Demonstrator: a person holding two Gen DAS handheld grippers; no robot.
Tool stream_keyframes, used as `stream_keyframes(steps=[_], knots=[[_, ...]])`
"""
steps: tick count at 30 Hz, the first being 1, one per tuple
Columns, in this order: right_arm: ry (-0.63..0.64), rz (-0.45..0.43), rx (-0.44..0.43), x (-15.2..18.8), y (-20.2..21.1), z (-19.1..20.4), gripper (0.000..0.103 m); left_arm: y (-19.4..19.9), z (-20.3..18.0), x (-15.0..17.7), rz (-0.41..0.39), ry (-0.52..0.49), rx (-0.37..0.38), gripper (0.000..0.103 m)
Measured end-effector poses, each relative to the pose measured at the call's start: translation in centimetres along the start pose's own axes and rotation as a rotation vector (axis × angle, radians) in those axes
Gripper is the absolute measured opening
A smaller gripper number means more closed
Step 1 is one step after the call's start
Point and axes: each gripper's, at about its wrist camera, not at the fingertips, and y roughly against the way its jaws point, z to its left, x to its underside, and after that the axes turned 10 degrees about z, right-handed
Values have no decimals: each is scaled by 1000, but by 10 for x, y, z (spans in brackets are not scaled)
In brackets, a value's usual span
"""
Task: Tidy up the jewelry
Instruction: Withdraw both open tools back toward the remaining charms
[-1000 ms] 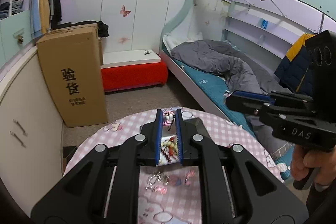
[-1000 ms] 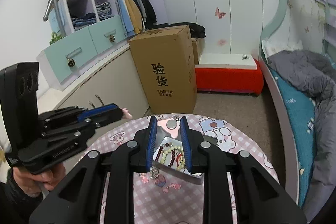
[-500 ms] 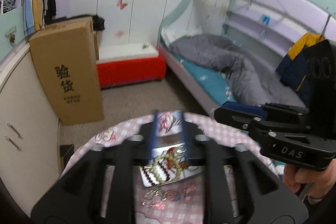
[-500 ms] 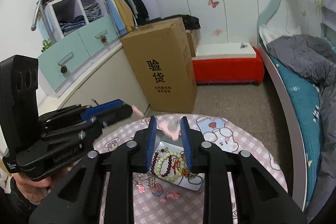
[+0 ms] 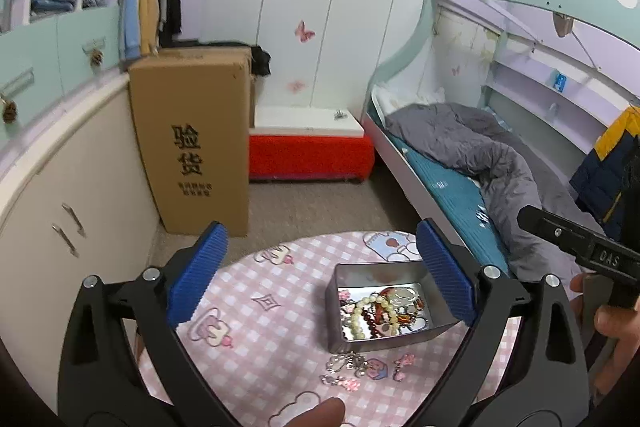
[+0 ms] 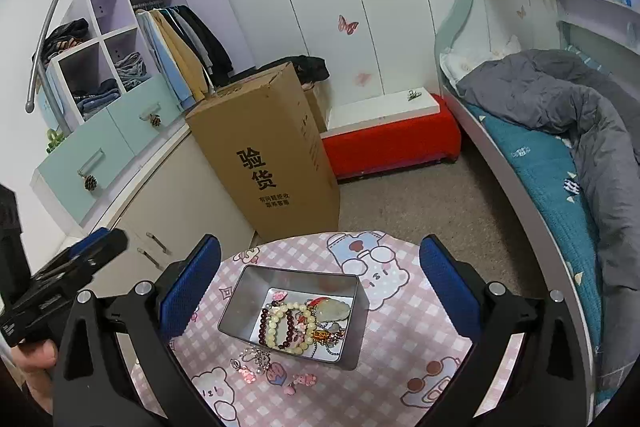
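Observation:
A grey metal tin (image 6: pixel 352 323) stands on a round table with a pink checked cloth (image 6: pixel 404 339). It holds bead bracelets (image 6: pixel 286 327), a pale pendant and other jewelry. Several small pink charms and a silver chain (image 6: pixel 264 367) lie on the cloth in front of it. The tin (image 5: pixel 334 311) and the loose charms (image 5: pixel 360 371) also show in the left wrist view. My left gripper (image 5: pixel 320 267) is open and empty above the table, left of the tin. My right gripper (image 6: pixel 320 279) is open and empty above the tin.
A tall cardboard box (image 6: pixel 272 155) stands on the floor behind the table. Cream cabinets (image 5: pixel 60 211) run along the left. A red bench (image 6: pixel 392 143) sits at the back wall. A bed with a grey duvet (image 6: pixel 560 107) is on the right.
Both grippers have opened wide; the pink piece held in the left gripper is gone from it. Both have pulled up and back from the tin.

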Motion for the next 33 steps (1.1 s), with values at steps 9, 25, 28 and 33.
stream_keyframes(steps=[9,25,28,33], knots=[[30,-41,22,0,20,14,96,42,3,8,-75,-17,-54,95],[114,-133,54,11,59,44,96,85,10,25,-122,14,-81,95],[125,-151,64,16,65,47,96,90,10,33,-121,11,-90,95],[146,-168,81,31,75,50,96,93,10,50,-104,-1,-91,95]])
